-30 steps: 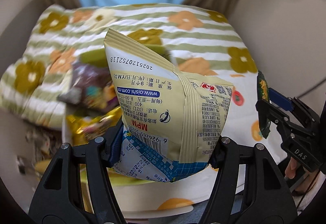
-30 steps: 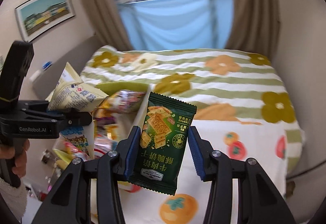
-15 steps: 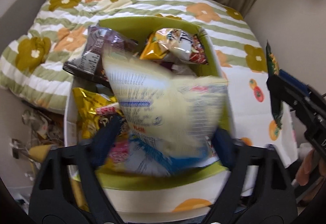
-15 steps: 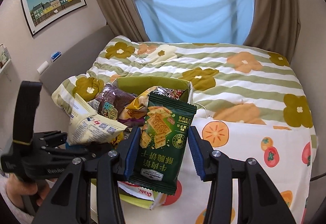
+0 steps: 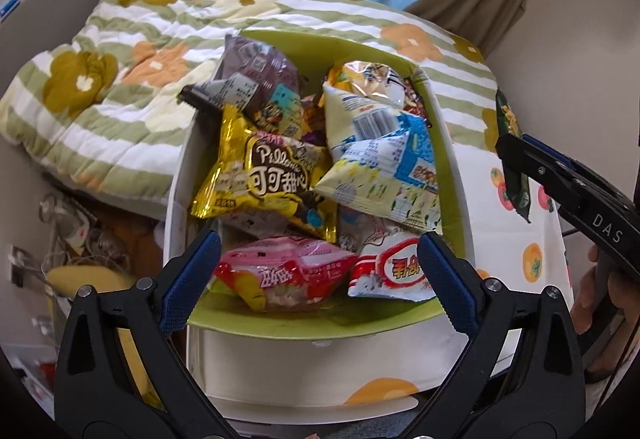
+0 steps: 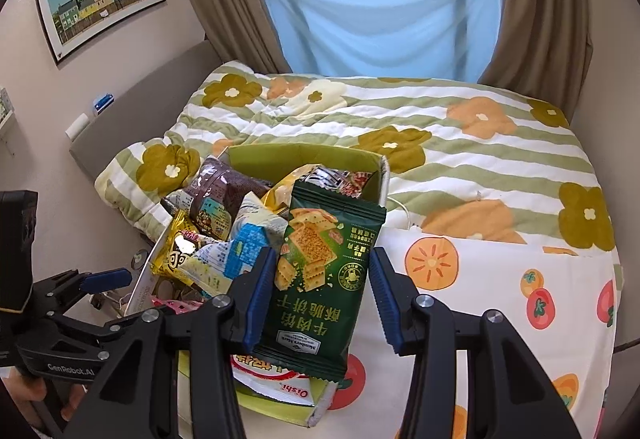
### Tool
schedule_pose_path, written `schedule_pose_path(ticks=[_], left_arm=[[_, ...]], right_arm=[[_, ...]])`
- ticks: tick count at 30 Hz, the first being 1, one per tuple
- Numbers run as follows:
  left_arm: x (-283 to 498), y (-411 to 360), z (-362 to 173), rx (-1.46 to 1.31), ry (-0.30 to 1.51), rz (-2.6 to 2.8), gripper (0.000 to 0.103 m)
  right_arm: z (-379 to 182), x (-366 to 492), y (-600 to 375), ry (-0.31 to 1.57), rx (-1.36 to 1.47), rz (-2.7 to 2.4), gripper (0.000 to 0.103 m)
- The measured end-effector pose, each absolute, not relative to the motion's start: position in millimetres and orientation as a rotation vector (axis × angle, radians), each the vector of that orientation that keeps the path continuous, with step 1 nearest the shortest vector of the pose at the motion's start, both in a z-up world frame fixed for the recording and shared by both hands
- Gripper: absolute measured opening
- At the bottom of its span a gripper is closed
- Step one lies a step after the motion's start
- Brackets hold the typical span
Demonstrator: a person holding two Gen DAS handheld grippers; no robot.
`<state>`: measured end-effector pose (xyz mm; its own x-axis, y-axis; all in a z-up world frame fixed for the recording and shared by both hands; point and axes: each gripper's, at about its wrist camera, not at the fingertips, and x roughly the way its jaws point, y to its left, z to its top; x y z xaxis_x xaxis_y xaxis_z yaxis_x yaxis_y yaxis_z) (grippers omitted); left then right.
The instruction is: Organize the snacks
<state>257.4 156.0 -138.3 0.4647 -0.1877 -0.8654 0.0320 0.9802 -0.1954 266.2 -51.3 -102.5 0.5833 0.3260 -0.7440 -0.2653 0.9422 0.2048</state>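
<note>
A green-lined box [image 5: 320, 323] on the bed holds several snack bags. A cream-and-blue bag [image 5: 380, 159] lies on top at the right, beside a gold bag [image 5: 264, 179]. A pink bag [image 5: 288, 275] and a red-and-white bag [image 5: 396, 271] lie at the front. My left gripper [image 5: 318, 243] hovers over the box's near end; its jaws are opening, with nothing gripped between them. My right gripper [image 6: 322, 259] is shut on a dark green cracker packet [image 6: 324, 271], held upright over the box's right edge.
The box rests on a striped flower quilt [image 6: 440, 143], partly on a white cloth with orange fruit [image 6: 500, 279]. Left of the bed a gap holds cables and clutter [image 5: 72, 231]. Grey headboard [image 6: 132, 119] at left, curtains and window behind.
The left gripper opened and the cream-and-blue bag dropped into the box; that gripper sank toward the box. The right gripper moved nearer the box, still holding the green packet.
</note>
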Motion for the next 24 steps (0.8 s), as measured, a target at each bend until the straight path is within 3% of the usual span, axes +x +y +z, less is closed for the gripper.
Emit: schedule_pose_path(ticks=[10, 11, 14, 24], left_arm=[[251, 173, -140, -0.171, 1.066, -0.120, 0.098], [250, 175, -140, -0.171, 1.066, -0.120, 0.098], [248, 178, -143, -0.169, 1.068, -0.120, 0.098], [230, 186, -136, -0.156, 1.038, -0.169, 0.098]], right_arm=[[-125, 280, -36, 0.946, 0.159, 0.406, 0.044], [-128, 281, -36, 0.952, 0.170, 0.406, 0.049], [-134, 278, -35, 0.954, 0.184, 0.406, 0.085], [-123, 252, -36, 0.924, 0.177, 0.334, 0.086]])
